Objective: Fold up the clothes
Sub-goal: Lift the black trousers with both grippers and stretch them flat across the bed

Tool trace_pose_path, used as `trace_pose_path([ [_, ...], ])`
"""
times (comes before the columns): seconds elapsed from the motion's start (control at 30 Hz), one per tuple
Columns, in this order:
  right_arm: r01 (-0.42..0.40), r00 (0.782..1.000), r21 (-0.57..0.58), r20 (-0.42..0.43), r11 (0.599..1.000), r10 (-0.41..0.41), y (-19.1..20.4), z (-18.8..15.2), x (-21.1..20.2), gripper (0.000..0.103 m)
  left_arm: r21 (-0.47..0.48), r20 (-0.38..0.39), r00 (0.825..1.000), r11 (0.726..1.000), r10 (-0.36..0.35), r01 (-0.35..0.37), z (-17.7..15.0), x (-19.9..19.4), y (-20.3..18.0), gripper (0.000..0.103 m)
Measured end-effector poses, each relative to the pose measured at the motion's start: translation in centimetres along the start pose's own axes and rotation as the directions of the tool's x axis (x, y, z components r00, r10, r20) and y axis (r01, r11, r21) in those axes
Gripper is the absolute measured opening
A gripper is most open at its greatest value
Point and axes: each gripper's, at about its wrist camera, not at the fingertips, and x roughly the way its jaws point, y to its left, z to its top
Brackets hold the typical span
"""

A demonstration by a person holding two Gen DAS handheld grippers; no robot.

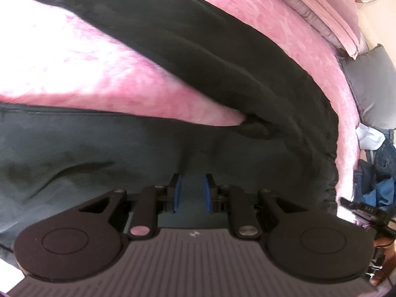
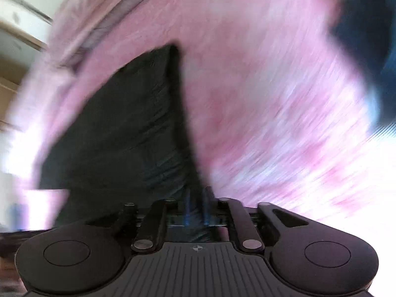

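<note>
A black garment lies spread on a pink bedspread; it looks like trousers, with one leg running to the upper left and another part across the front. My left gripper hovers just over the near part, its blue pads a small gap apart with dark cloth showing between them, and I cannot tell whether they pinch it. In the blurred right wrist view the same black garment stretches away from my right gripper, whose pads are close together with cloth bunched between them.
Folded pink and grey bedding lies at the far right of the bed. A grey pillow and a heap of blue clothes sit past the bed's right edge. Dark blue cloth shows at upper right in the right wrist view.
</note>
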Motion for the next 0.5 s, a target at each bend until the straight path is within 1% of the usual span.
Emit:
trace_pose_path([
  [0.03,0.117,0.991,-0.050,0.068,0.992,-0.114,1.7,-0.3,-0.7,0.013,0.007,0.005,1.000,1.000,0.010,-0.010,-0.2,-0.1,0.3,0.014],
  [0.07,0.166,0.981,-0.095,0.118,0.981,-0.155,3.3,-0.8,-1.1,0.013,0.021,0.011,1.000,1.000,0.020,-0.020,-0.5,-0.2,0.5,0.014],
  [0.17,0.088,0.988,-0.226,0.141,0.970,-0.057,6.8,-2.8,-0.8,0.013,0.062,0.026,0.999,0.997,0.046,-0.048,-1.1,-0.3,1.2,0.014],
  [0.2,0.077,0.991,-0.271,0.124,0.959,-0.044,7.9,-3.5,-0.3,0.014,0.082,0.037,0.997,0.994,0.064,-0.067,-1.4,-0.5,1.6,0.014],
  [0.23,0.097,0.993,-0.305,0.089,0.947,-0.073,8.3,-4.4,0.6,0.014,0.102,0.048,0.995,0.991,0.083,-0.087,-1.6,-0.7,2.0,0.014],
  [0.27,0.128,0.990,-0.310,0.098,0.942,-0.102,8.3,-5.2,1.1,0.014,0.124,0.061,0.992,0.985,0.110,-0.117,-1.8,-0.9,2.5,0.014],
  [0.3,0.157,0.985,-0.297,0.111,0.942,-0.129,8.2,-5.7,1.3,0.014,0.144,0.078,0.985,0.976,0.155,-0.165,-1.9,-1.5,3.3,0.014],
  [0.33,0.192,0.978,-0.259,0.127,0.947,-0.164,8.3,-5.7,1.0,0.014,0.148,0.099,0.977,0.968,0.191,-0.204,-2.0,-2.1,4.4,0.014],
  [0.4,0.294,0.952,-0.217,0.153,0.931,-0.265,9.2,-5.3,0.3,0.014,0.126,0.133,0.961,0.958,0.242,-0.259,-2.0,-3.6,7.2,0.014],
  [0.43,0.324,0.941,-0.204,0.172,0.924,-0.292,9.9,-5.2,-0.2,0.014,0.106,0.144,0.956,0.956,0.257,-0.273,-1.9,-4.3,8.9,0.014],
  [0.5,0.285,0.947,-0.231,0.217,0.930,-0.236,12.7,-5.5,-0.7,0.014,0.084,0.158,0.948,0.952,0.277,-0.293,-1.7,-5.4,11.7,0.014],
])
